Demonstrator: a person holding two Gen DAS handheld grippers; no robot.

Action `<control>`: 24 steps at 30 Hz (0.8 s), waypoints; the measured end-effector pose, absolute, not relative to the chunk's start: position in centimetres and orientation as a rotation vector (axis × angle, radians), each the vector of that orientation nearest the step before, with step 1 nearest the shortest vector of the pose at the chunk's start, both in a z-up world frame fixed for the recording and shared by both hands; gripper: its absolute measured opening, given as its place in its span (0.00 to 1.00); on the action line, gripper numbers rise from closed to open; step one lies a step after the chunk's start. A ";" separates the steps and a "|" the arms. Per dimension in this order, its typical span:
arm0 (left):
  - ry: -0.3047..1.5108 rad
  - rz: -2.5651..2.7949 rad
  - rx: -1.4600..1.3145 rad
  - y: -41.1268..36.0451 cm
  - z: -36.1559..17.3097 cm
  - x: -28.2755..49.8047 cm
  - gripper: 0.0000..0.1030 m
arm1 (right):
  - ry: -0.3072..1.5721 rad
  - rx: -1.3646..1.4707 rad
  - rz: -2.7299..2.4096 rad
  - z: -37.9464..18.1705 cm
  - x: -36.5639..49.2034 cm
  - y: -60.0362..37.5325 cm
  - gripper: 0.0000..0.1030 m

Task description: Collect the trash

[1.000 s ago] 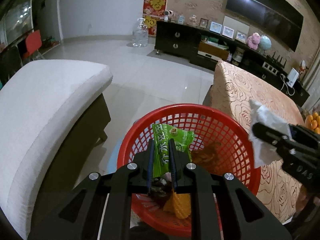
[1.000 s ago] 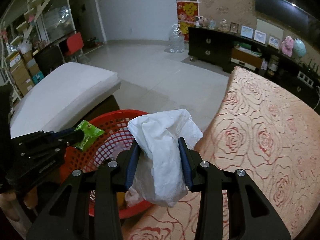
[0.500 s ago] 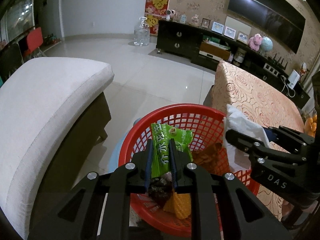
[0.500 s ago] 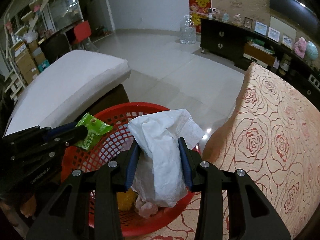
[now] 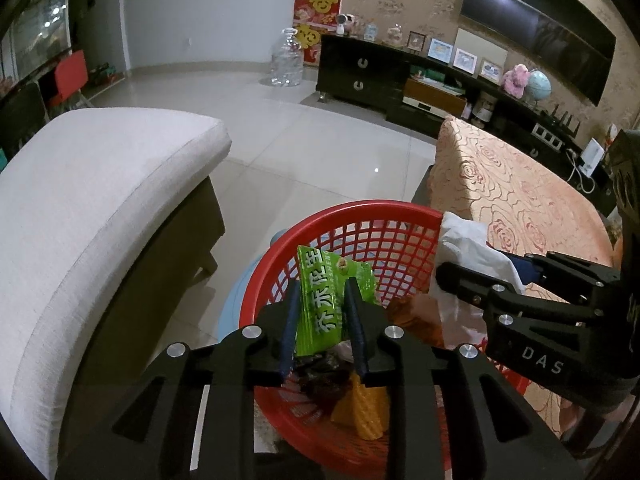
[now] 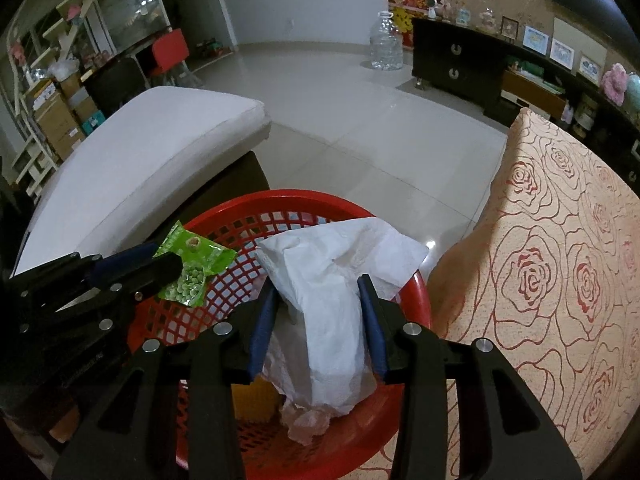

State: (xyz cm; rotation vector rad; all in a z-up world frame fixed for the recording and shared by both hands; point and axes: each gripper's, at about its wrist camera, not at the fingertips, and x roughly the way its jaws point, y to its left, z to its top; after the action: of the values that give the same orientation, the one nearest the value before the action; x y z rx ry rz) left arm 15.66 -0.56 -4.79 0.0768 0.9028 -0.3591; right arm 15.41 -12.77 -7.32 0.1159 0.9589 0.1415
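Two grippers over a red basket [image 5: 360, 216], left gripper [image 5: 322, 292] with jaws just easing apart, green snack packet [image 5: 328, 300] between them, perhaps loose now, right gripper [image 6: 318, 300] clamping a white tissue wad [image 6: 336, 280] above the basket, wrappers [image 5: 360, 412] inside

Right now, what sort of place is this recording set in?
Most likely a home living room: a long dark TV cabinet carries framed pictures under a wall-mounted screen, a cushioned white seat stands on the tiled floor, and red festive posters hang on the wall.
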 end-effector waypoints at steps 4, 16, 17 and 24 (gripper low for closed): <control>0.906 -0.362 0.073 -0.6 -4.9 15.7 0.30 | 0.959 0.119 0.142 -7.3 15.6 -12.9 0.40; 0.879 -0.326 0.065 0.1 -4.6 15.5 0.66 | 0.953 0.159 0.144 -7.2 15.3 -13.5 0.60; 0.876 -0.321 0.066 0.2 -4.5 15.4 0.68 | 0.950 0.162 0.144 -7.1 15.1 -13.6 0.61; 0.862 -0.314 0.059 0.5 -3.8 15.1 0.74 | 0.924 0.167 0.131 -6.5 13.8 -14.4 0.70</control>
State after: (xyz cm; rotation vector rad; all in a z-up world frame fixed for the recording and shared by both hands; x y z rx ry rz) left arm 15.08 0.47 -3.82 0.0594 0.8615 -0.3144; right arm 13.85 -14.38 -6.50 0.1670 0.9237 0.1306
